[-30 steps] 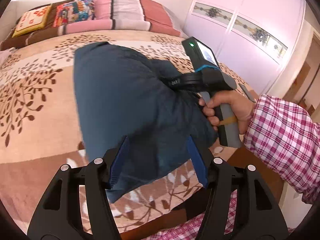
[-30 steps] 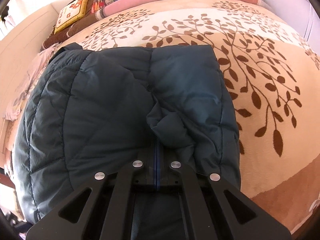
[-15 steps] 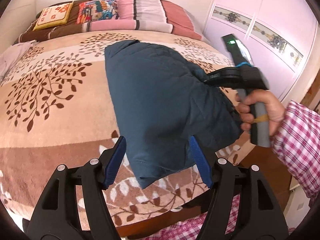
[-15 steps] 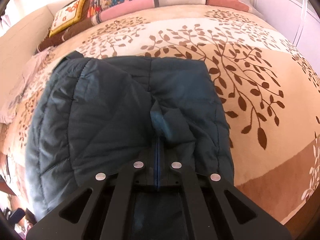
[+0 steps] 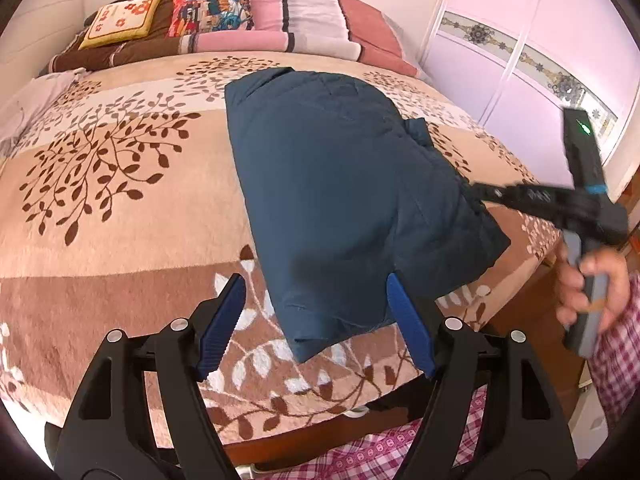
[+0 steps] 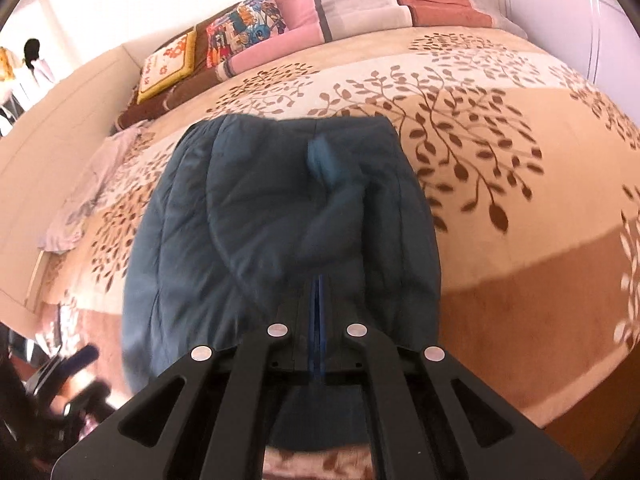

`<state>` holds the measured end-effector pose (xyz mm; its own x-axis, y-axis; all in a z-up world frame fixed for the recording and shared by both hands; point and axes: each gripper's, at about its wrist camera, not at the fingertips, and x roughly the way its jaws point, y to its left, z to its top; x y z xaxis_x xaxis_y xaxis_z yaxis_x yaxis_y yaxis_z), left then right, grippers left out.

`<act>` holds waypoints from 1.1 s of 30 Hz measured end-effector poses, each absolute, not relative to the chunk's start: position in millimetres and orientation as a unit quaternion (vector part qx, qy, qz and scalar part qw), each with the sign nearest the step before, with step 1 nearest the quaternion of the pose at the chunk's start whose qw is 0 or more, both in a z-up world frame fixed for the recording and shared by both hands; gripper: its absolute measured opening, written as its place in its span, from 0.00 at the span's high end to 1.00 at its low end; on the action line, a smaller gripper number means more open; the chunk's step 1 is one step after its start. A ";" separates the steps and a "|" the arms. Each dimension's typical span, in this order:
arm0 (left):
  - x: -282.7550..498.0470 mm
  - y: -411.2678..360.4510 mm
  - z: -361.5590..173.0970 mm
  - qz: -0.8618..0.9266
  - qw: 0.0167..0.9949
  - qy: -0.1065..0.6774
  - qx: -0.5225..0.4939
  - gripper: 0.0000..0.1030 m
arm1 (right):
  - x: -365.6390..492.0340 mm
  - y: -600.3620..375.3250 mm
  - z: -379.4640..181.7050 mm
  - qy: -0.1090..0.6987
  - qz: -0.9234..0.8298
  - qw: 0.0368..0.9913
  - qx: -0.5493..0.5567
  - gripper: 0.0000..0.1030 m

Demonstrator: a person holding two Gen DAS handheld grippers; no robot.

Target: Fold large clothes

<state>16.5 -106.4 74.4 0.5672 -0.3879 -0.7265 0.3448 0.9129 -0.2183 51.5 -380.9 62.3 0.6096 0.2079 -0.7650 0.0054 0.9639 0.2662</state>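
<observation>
My left gripper [image 5: 316,320] hangs over the near edge of the bed [image 5: 120,216], and the folded dark blue quilted jacket [image 5: 340,184] lies straight ahead of it, its near hem corner sitting between my left jaws. Those jaws have just been opening and now stand wide apart, their ridged blue pads [image 5: 222,320] clear of the fabric on both sides, so nothing is held there. The jacket's long axis runs away from me, from the foot of the bed toward the pillows [image 5: 304,24], tilted slightly to the right in the left wrist view.

My right gripper [image 6: 318,320] comes in from the jacket's right flank, and its jaws are pressed together on a raised pinch of the blue fabric; in the right wrist view a ridge of cloth rises from the closed pads up along the middle of the jacket. My right hand [image 5: 592,292] grips its handle off the bed's right corner, blurred.

I judge the left side nearer to the free hem, so any next grasp on that end falls to my left jaws, straight forward and down.

The jacket is puffy, stitched in broad quilted panels, with a soft matte shell that bulges rather than creases flat. The bedspread [image 6: 520,208] is a plush fleece in tan, cream and brown bands printed with leafy branches.
</observation>
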 end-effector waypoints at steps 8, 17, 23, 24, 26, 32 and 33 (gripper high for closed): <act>11.6 -109.4 72.6 -0.207 0.883 0.420 -0.022 0.30 | 16.7 -390.0 38.0 0.449 0.032 0.885 0.124 1.00; 3.6 -108.5 69.1 -0.200 0.883 0.425 -0.007 0.29 | 22.1 -400.6 4.6 0.474 0.033 0.865 0.161 1.00; 5.8 -102.7 68.8 -0.193 0.883 0.427 -0.025 0.22 | 20.9 -403.8 -4.1 0.479 0.036 0.860 0.172 1.00; 6.7 -101.4 68.4 -0.192 0.883 0.427 -0.028 0.21 | 21.9 -404.5 -5.1 0.479 0.036 0.860 0.171 1.00; 8.6 -99.8 67.7 -0.193 0.883 0.428 -0.034 0.16 | 21.8 -404.1 -6.4 0.479 0.037 0.860 0.170 1.00; 24.1 -91.1 67.7 -0.210 0.871 0.437 -0.085 0.12 | 25.1 -404.5 -13.9 0.480 0.041 0.860 0.167 1.00; 30.7 -88.6 68.0 -0.211 0.867 0.439 -0.103 0.11 | 25.6 -404.9 -15.3 0.480 0.042 0.860 0.167 1.00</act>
<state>30.7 -88.6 68.0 0.5247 -0.4562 -0.7187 0.2753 0.8898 -0.3639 25.6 -404.9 -15.3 0.5349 0.2319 -0.8125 0.0886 0.9409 0.3269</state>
